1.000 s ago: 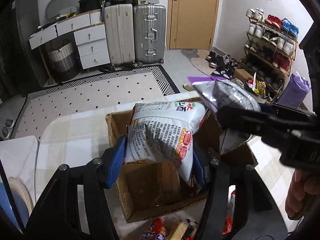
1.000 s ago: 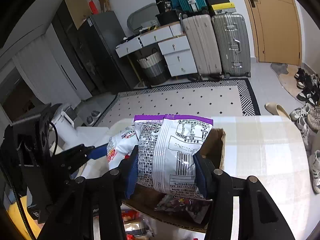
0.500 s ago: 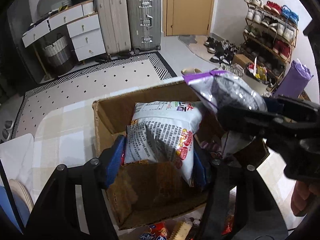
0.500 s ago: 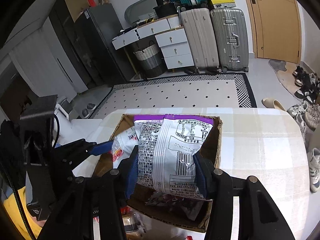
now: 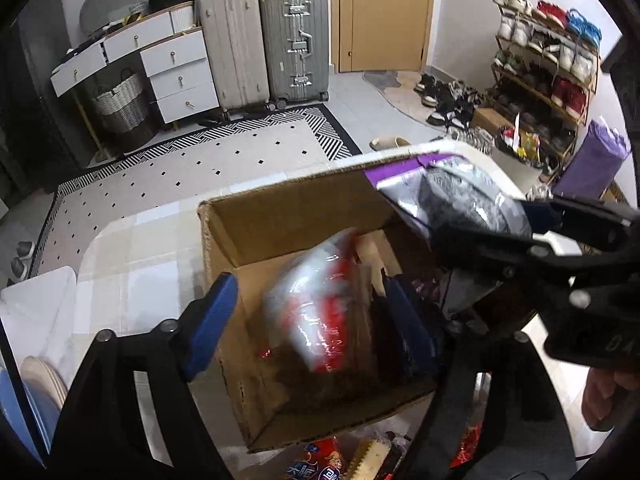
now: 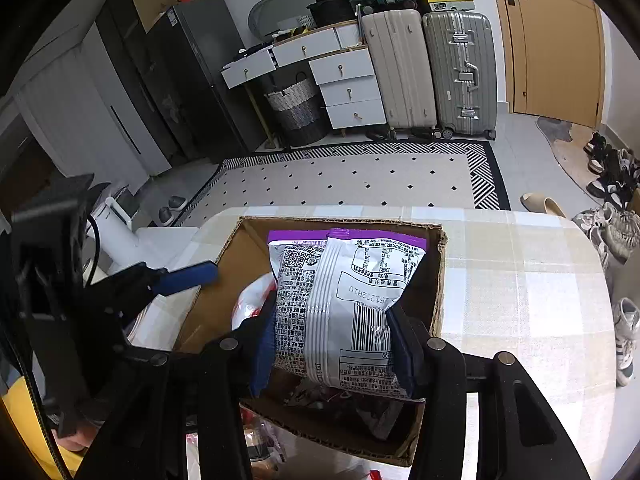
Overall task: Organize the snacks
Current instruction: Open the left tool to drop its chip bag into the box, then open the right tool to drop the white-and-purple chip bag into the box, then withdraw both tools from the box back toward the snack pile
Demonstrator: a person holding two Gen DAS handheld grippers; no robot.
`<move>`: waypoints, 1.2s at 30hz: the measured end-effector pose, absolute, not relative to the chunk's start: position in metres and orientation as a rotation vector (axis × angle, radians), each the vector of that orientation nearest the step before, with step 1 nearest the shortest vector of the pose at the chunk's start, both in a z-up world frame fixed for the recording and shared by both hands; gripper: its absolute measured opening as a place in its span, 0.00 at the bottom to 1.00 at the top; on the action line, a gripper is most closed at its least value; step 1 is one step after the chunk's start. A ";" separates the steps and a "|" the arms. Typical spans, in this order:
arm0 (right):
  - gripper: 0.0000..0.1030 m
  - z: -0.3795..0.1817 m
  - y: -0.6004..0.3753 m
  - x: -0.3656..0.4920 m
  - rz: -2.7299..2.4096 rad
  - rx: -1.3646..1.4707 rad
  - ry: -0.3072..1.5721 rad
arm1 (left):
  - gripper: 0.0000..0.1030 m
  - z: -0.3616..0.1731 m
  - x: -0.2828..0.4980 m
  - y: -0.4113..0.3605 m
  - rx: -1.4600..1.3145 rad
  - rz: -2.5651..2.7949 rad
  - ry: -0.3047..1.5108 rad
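Observation:
An open cardboard box (image 5: 280,216) (image 6: 436,276) sits on the checked table. My left gripper (image 5: 308,320) is open above the box; a white and red snack bag (image 5: 320,312) is blurred between its fingers, dropping into the box, and shows in the right wrist view (image 6: 250,300). My right gripper (image 6: 334,344) is shut on a purple-topped silver snack bag (image 6: 344,292) and holds it over the box's right side; the bag also shows in the left wrist view (image 5: 456,196).
More snack packets (image 5: 320,462) lie on the table in front of the box. Dark packets (image 6: 320,396) lie inside the box. The table (image 6: 520,280) extends to the right. Suitcases (image 5: 296,40), drawers and a shoe rack (image 5: 552,56) stand across the room.
My left gripper has opened and let go of the white and red bag, which falls into the box. Both grippers have moved closer over the box.

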State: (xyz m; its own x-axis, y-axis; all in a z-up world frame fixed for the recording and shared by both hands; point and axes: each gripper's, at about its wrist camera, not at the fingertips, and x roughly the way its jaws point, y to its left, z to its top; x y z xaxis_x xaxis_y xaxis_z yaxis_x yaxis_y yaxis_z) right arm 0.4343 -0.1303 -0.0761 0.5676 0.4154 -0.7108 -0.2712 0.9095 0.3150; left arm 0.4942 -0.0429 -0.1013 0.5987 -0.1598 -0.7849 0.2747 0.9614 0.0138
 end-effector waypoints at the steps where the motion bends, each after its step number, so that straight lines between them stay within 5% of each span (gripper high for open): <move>1: 0.48 -0.076 -0.130 0.434 0.405 0.178 0.880 | 0.77 -0.099 0.493 -0.041 0.128 -0.255 0.895; 14: 0.50 -0.083 -0.123 0.438 0.396 0.167 0.924 | 0.78 -0.089 0.468 -0.031 0.142 -0.248 0.881; 23: 0.62 -0.075 -0.120 0.436 0.370 0.148 0.916 | 0.78 -0.082 0.451 -0.026 0.135 -0.241 0.879; 36: 0.65 0.014 -0.127 0.368 0.398 0.121 0.760 | 0.79 0.003 0.364 -0.025 0.159 -0.253 0.776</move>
